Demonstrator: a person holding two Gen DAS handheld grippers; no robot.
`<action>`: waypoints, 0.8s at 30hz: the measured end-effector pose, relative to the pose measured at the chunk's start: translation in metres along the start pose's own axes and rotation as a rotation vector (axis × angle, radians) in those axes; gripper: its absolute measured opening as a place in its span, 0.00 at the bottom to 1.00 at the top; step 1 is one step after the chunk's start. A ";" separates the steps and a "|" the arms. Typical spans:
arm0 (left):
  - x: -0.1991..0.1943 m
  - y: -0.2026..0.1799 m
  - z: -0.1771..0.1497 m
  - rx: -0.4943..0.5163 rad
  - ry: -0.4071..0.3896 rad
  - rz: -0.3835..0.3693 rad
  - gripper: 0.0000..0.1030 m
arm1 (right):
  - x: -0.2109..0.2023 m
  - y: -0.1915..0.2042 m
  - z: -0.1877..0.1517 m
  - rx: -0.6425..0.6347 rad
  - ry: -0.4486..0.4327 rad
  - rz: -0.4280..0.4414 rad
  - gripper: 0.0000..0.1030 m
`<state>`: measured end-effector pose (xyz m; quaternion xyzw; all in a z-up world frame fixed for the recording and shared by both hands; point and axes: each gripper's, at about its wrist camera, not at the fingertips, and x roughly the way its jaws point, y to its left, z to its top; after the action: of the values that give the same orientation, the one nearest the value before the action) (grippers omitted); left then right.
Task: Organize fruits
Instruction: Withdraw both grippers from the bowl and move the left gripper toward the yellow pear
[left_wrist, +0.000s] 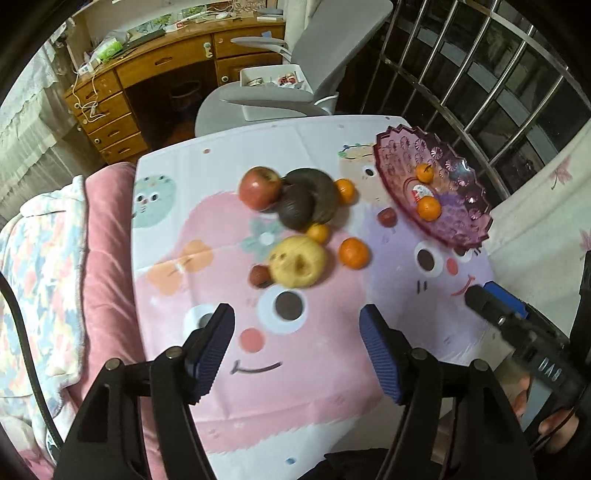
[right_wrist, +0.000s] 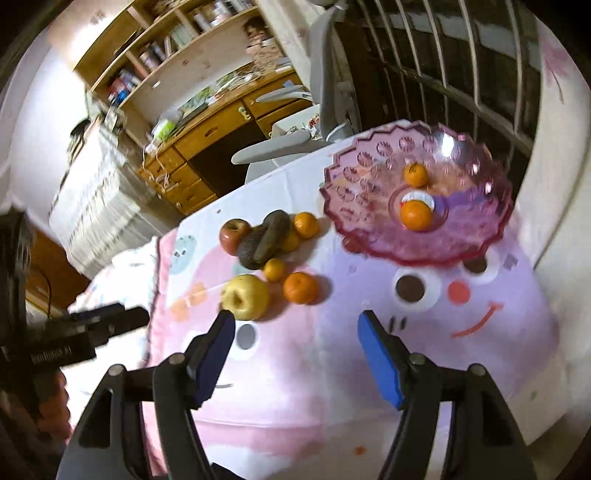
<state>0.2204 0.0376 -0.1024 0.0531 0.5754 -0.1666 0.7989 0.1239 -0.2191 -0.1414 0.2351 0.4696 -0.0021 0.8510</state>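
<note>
- The left gripper (left_wrist: 297, 321) is held spread wide above the near part of the tabletop (left_wrist: 314, 387); nothing is gripped between its blue pads.
- The right gripper (right_wrist: 296, 326) is likewise released and empty, over the near edge of the cartoon-printed cloth (right_wrist: 332, 387).
- A pink glass bowl (right_wrist: 476, 236) is set at the far right corner; two tangerines (right_wrist: 416, 215) are seen inside it.
- The remaining fruit is clustered mid-table, left of the bowl: a red apple (left_wrist: 259, 187), two dark avocados (left_wrist: 295, 206), a yellow pear (left_wrist: 297, 261), loose tangerines (left_wrist: 353, 253) and small reddish fruits (left_wrist: 386, 216).
- The pear lies nearest both grippers, untouched.
</note>
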 end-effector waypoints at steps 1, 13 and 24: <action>-0.003 0.006 -0.004 0.005 -0.001 0.004 0.71 | 0.000 0.002 -0.004 0.033 0.002 0.007 0.70; 0.014 0.055 -0.021 0.009 0.023 0.023 0.75 | 0.017 0.011 -0.011 0.230 0.101 0.009 0.71; 0.068 0.057 0.001 0.029 0.076 -0.024 0.79 | 0.064 -0.008 0.006 0.399 0.198 0.002 0.71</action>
<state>0.2595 0.0772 -0.1723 0.0641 0.6035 -0.1823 0.7736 0.1626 -0.2145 -0.1927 0.3984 0.5407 -0.0709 0.7375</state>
